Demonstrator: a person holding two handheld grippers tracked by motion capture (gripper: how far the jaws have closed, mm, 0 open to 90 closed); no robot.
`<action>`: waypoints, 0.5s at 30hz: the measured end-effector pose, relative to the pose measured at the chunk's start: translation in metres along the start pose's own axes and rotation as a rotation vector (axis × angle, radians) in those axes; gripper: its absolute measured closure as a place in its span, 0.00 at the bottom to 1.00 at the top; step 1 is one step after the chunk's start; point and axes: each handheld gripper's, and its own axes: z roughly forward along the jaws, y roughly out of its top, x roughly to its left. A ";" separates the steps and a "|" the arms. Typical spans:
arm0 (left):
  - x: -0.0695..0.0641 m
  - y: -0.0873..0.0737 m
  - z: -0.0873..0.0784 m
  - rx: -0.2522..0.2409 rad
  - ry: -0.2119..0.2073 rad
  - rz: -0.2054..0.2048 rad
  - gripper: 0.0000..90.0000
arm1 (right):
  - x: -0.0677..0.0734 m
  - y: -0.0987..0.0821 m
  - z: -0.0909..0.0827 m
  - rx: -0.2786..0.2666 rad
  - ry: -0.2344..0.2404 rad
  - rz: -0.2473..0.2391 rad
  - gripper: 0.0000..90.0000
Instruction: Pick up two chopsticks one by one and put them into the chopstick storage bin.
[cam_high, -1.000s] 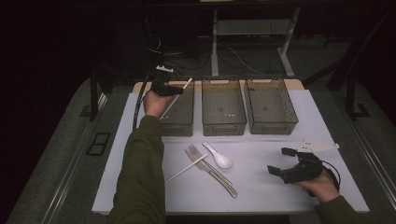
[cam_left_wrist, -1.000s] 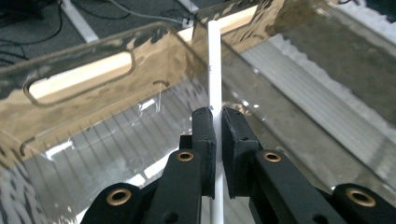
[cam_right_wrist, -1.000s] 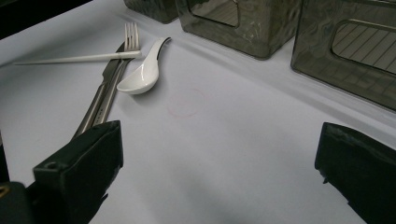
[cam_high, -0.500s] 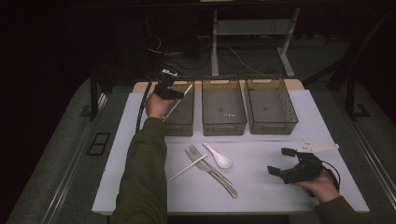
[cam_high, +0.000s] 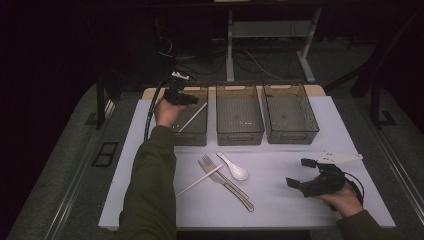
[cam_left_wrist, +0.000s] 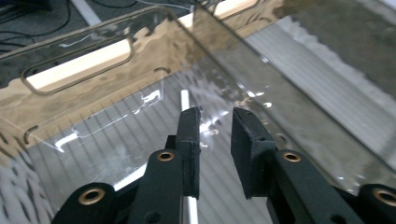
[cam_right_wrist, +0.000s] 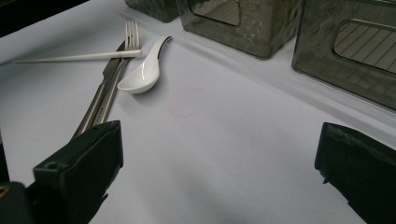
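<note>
Two grippers are at work over the white table (cam_high: 280, 205). Nearest, the right gripper (cam_high: 300, 175) is rested on the table at the person's side, its jaws spread wide with nothing between them. Just beyond it, a second white chopstick (cam_high: 199, 180) is laid across a fork (cam_high: 214, 169) and knife (cam_high: 235, 188), with a white spoon (cam_high: 234, 167) touching beside them. Farther off, the left gripper (cam_left_wrist: 215, 128) is held over the leftmost bin (cam_high: 196, 134), where a white chopstick (cam_high: 193, 117) is leaned inside. Its jaws have just been opening to a narrow gap, and the chopstick is seen behind one jaw, no longer pinched. The step in hand is judged to be the release of this chopstick into the bin. Next, a withdrawal and a reach toward the remaining chopstick are called for.
</note>
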 end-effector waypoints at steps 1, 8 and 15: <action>-0.002 0.000 -0.003 0.000 0.000 -0.002 0.77 | 0.000 0.000 0.000 -0.001 -0.001 -0.005 0.01; -0.011 0.000 -0.018 -0.026 -0.041 0.019 0.72 | 0.000 0.000 0.000 -0.003 -0.001 -0.013 0.01; -0.027 -0.003 -0.031 -0.027 -0.069 0.040 0.66 | 0.002 0.002 0.001 -0.008 -0.004 -0.025 0.01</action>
